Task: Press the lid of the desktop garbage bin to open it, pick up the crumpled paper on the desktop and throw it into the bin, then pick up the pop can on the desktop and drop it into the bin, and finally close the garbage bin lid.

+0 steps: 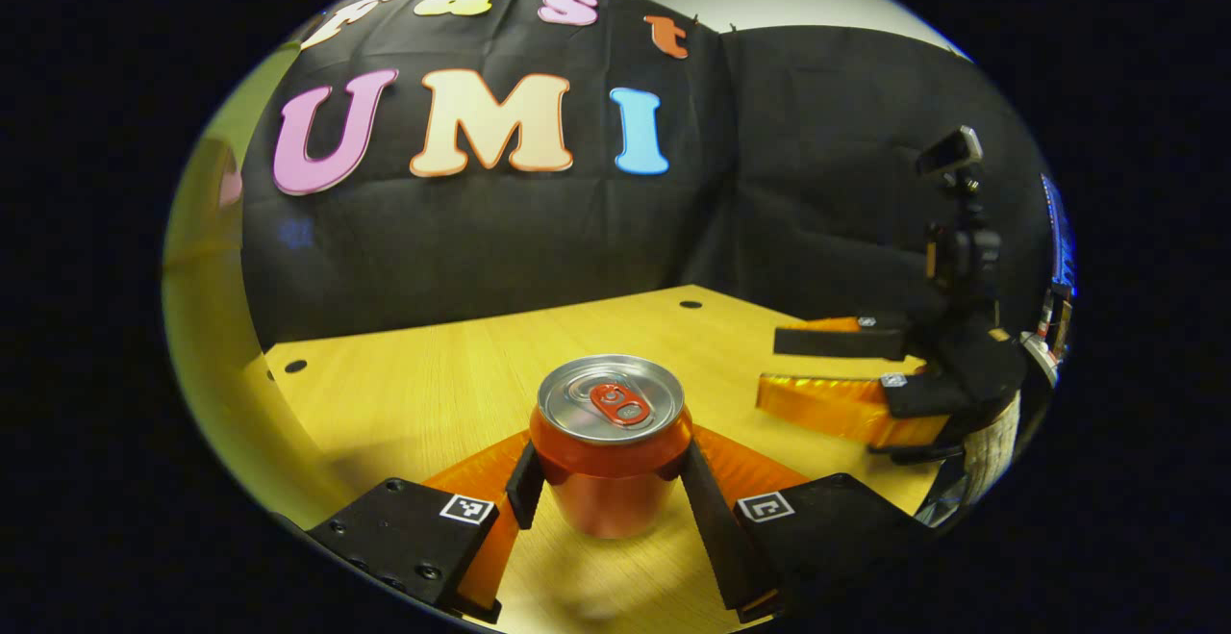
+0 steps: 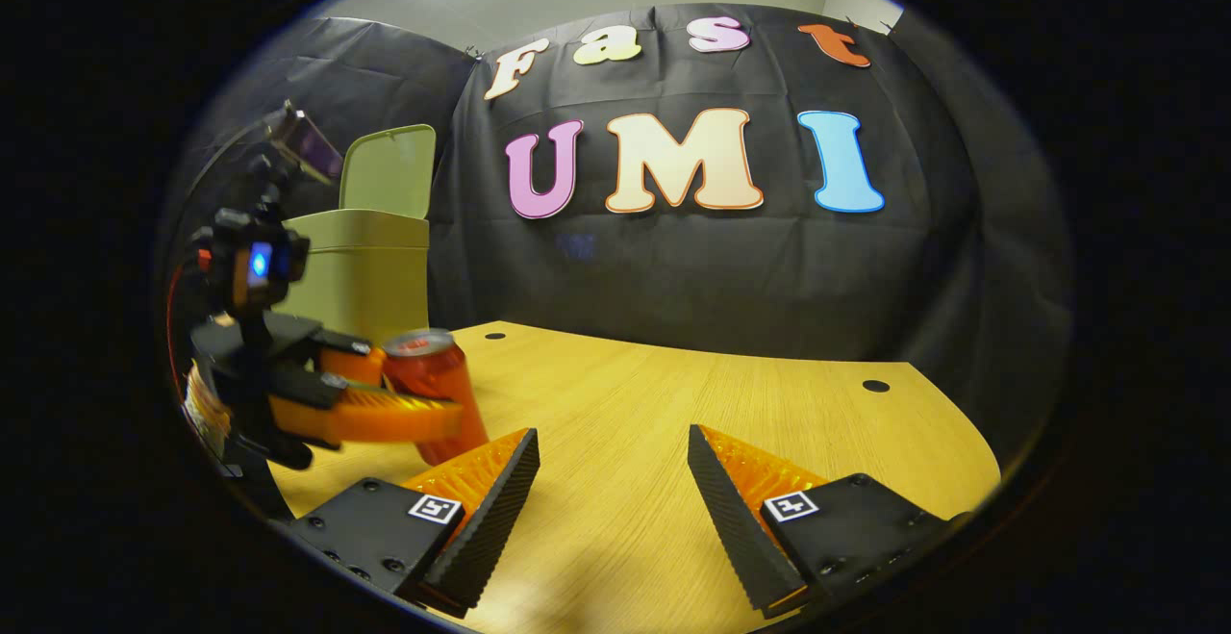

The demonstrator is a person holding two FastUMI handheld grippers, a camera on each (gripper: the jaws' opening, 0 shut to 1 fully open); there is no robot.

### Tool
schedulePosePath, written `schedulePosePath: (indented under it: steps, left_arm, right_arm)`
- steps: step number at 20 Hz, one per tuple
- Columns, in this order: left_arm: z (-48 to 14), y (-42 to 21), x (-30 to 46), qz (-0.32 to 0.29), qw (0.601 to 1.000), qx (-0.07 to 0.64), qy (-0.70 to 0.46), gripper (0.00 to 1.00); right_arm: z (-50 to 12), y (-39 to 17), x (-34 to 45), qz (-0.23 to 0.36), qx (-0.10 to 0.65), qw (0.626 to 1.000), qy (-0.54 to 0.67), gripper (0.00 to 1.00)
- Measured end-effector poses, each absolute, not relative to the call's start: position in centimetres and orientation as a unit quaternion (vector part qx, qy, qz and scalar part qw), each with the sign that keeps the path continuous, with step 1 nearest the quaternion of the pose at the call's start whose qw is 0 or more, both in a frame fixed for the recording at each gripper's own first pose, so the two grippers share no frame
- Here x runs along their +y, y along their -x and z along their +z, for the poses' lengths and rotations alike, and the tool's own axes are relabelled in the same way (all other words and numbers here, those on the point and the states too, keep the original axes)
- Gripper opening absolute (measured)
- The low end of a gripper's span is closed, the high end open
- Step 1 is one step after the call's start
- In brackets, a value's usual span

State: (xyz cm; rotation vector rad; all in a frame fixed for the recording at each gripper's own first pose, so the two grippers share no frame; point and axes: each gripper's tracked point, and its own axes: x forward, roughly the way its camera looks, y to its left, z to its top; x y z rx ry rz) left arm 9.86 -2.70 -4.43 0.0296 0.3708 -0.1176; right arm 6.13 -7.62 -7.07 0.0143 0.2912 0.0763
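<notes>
A red pop can [image 1: 610, 451] with a silver top stands upright between the fingers of my left gripper [image 1: 610, 492], which is shut on its sides. I cannot tell whether the can rests on the wooden table [image 1: 433, 374] or hangs just above it. In the right gripper view the same can [image 2: 435, 386] sits in the left gripper [image 2: 420, 390] at the left. Behind it is the pale green garbage bin [image 2: 370, 273], its lid [image 2: 389, 172] tilted up and open. My right gripper [image 2: 611, 480] is open over bare table, with nothing between its fingers.
The right gripper [image 1: 769, 367] hovers open over the table's right side in the left gripper view, with a hand behind it. Small dark holes [image 2: 875, 386] mark the tabletop [image 2: 769, 403]. Black cloth walls close the back and sides.
</notes>
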Motion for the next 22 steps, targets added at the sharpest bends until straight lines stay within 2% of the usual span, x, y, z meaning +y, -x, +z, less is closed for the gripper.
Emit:
schedulePosePath:
  steps: [4,10,15,19,22]
  left_arm:
    - [3.7,-8.5,-3.3,-0.08,0.986,0.147,-0.001,0.76]
    - [15.0,-6.8,-0.8,-0.068,0.993,0.098,0.0,0.76]
    - [21.1,-5.9,8.4,0.042,0.996,0.064,-0.038,0.76]
    - [20.2,-3.7,15.1,0.128,0.986,0.089,-0.056,0.76]
    - [18.2,-2.3,18.3,0.162,0.979,0.114,-0.046,0.76]
  right_arm:
    - [-6.7,-6.2,-7.7,0.034,0.143,0.989,-0.019,0.98]
    - [-7.0,-7.0,-7.4,0.032,0.146,0.988,-0.025,0.98]
    - [-7.3,-7.7,-6.7,0.038,0.148,0.988,-0.029,0.98]
    - [-7.8,-7.7,-6.3,0.042,0.153,0.987,-0.021,0.98]
    - [-7.8,-7.7,-5.9,0.046,0.153,0.987,-0.023,0.98]
